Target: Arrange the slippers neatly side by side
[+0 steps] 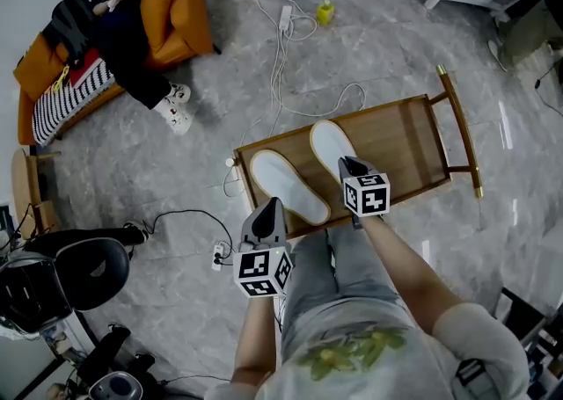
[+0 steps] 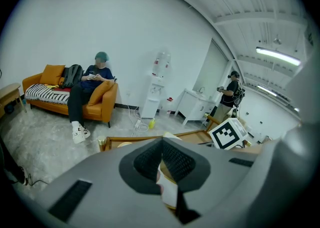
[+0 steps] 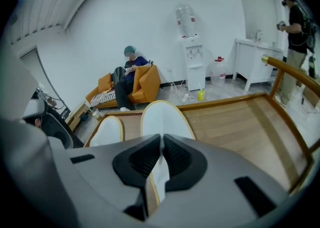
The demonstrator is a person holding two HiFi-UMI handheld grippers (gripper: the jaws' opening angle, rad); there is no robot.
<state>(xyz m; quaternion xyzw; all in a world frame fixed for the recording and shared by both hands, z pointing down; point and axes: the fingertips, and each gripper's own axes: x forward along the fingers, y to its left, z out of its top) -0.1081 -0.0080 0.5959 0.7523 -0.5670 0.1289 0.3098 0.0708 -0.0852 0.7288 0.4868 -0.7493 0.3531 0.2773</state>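
Observation:
Two white slippers lie side by side, toes away from me, on a low wooden table (image 1: 413, 139). The left slipper (image 1: 286, 183) is the nearer and lies a bit slanted; the right slipper (image 1: 330, 148) reaches farther back. My left gripper (image 1: 266, 212) is at the left slipper's heel, jaws shut on its white edge (image 2: 168, 188). At the other heel, my right gripper (image 1: 352, 170) pinches white fabric between shut jaws. In the right gripper view the right slipper (image 3: 162, 119) runs straight ahead of the right gripper (image 3: 161, 141), with the left slipper (image 3: 107, 131) beside it.
The table's raised rail (image 1: 459, 126) closes its right end, with bare wood right of the slippers. On the floor are white cables (image 1: 281, 64) and a yellow bottle (image 1: 325, 11). A person sits on an orange sofa (image 1: 171, 11). A black chair (image 1: 75, 275) stands at my left.

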